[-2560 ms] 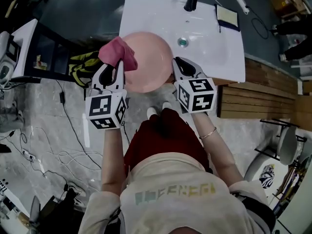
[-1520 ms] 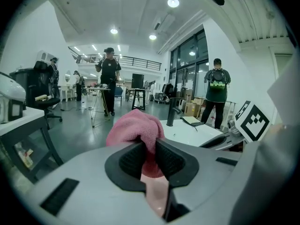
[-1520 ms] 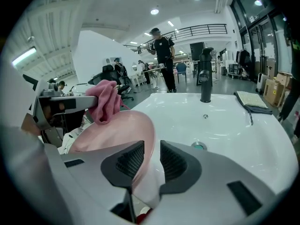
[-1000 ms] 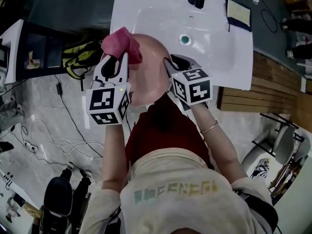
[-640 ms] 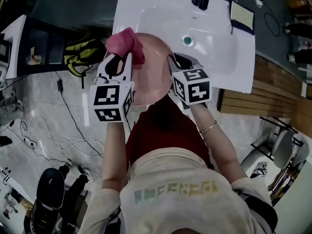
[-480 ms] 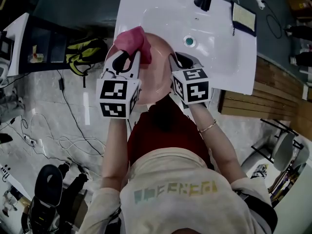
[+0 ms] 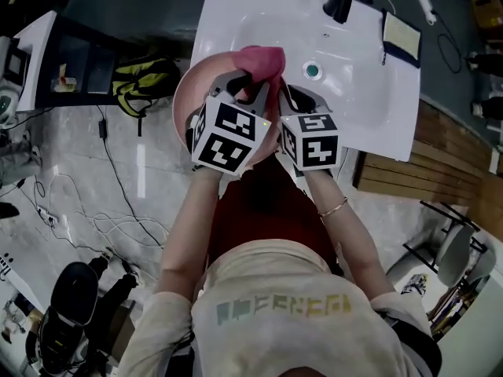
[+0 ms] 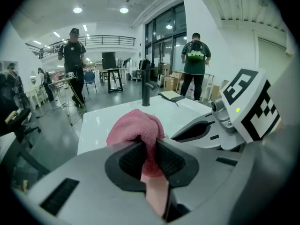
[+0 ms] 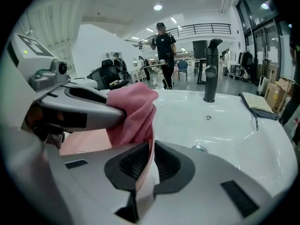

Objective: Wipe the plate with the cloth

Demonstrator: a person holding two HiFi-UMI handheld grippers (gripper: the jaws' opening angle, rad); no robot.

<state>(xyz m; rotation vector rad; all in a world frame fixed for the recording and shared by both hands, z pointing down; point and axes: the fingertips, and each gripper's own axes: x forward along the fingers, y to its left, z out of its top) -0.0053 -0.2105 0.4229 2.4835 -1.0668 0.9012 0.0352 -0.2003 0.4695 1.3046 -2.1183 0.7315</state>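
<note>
With the left tongs point(image 8: 149, 148) clamped on the cloth point(image 8: 135, 129) and the right tongs point(image 9: 149, 165) pinching the plate point(image 7: 187, 100) rim, I'd hold it steady and sweep toward its middle.

Place: an open workshop or lab hall, not a home.
Fittings: a freestanding white sink point(image 7: 361, 85) with a black tap point(image 9: 211, 69) stands on a bare floor, with loose cables point(image 7: 94, 226) beside it.
Building: gallery railing point(image 8: 105, 40), tall glazed front point(image 8: 164, 36), ceiling spotlights point(image 8: 77, 10).
Activity: people point(image 8: 73, 55) stand among work tables point(image 8: 112, 73).

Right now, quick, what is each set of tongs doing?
Left tongs: closed on the pink cloth.
Right tongs: closed on the rim of the pink plate.
</note>
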